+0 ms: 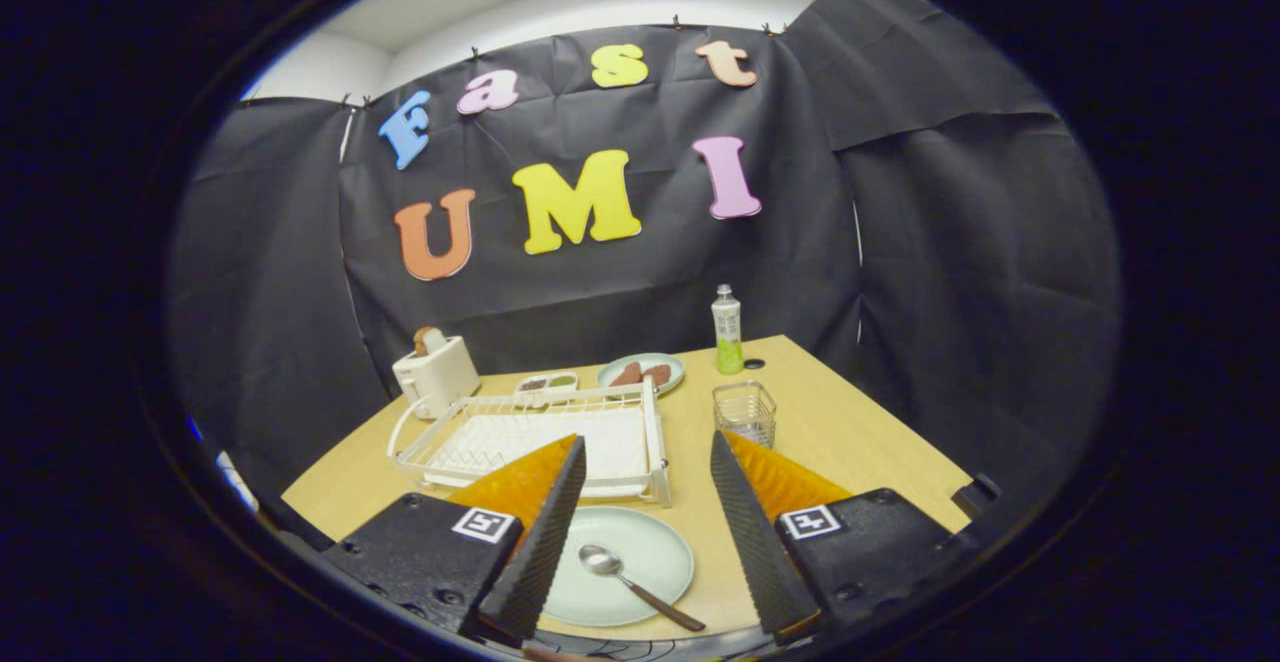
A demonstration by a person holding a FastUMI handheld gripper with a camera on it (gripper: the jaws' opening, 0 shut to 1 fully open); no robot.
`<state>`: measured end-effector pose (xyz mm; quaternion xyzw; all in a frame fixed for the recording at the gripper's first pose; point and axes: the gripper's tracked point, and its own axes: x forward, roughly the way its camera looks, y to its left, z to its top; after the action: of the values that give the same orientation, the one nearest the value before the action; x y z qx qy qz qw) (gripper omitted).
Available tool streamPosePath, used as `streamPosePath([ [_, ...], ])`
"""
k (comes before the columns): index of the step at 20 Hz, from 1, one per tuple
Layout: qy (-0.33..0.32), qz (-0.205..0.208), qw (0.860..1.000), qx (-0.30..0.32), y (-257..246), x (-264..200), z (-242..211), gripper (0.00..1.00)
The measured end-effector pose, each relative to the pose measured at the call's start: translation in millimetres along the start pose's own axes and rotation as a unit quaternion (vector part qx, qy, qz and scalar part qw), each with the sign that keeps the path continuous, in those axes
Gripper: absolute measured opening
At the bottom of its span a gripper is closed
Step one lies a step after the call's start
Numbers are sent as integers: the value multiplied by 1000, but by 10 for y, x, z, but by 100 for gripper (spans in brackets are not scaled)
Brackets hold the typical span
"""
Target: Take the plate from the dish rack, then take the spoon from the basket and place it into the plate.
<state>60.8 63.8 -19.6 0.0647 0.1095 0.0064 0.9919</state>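
The gripper [640, 532] is released, fingers spread apart above the plate [640, 554]. The spoon [632, 574] lies in the plate, handle overhanging its rim. Beyond the plate stands the dish rack [530, 442]; the wire basket [745, 412] stands beyond the plate too.

The left finger of the gripper [640, 542] covers the left edge of the plate [640, 554] and the near corner of the dish rack [540, 437]. The small tray [547, 381] beyond the rack is partly hidden by the rack's far rail, its contents too small to tell. The food on the far plate [641, 372] is too small to tell, as is the bottle [727, 330] label.
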Motion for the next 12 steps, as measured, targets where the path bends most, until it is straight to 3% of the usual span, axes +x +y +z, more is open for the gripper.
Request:
streamPosePath([
  [1, -4, 1, 1000, -1, -8, -78, 35, 92],
  [4, -15, -7, 1000, -22, -16, -281, 84, 100],
  [9, -48, -39, 996, -59, -11, -611, 160, 100],
  [12, -26, -54, 995, -75, 3, -745, -27, 100],
])
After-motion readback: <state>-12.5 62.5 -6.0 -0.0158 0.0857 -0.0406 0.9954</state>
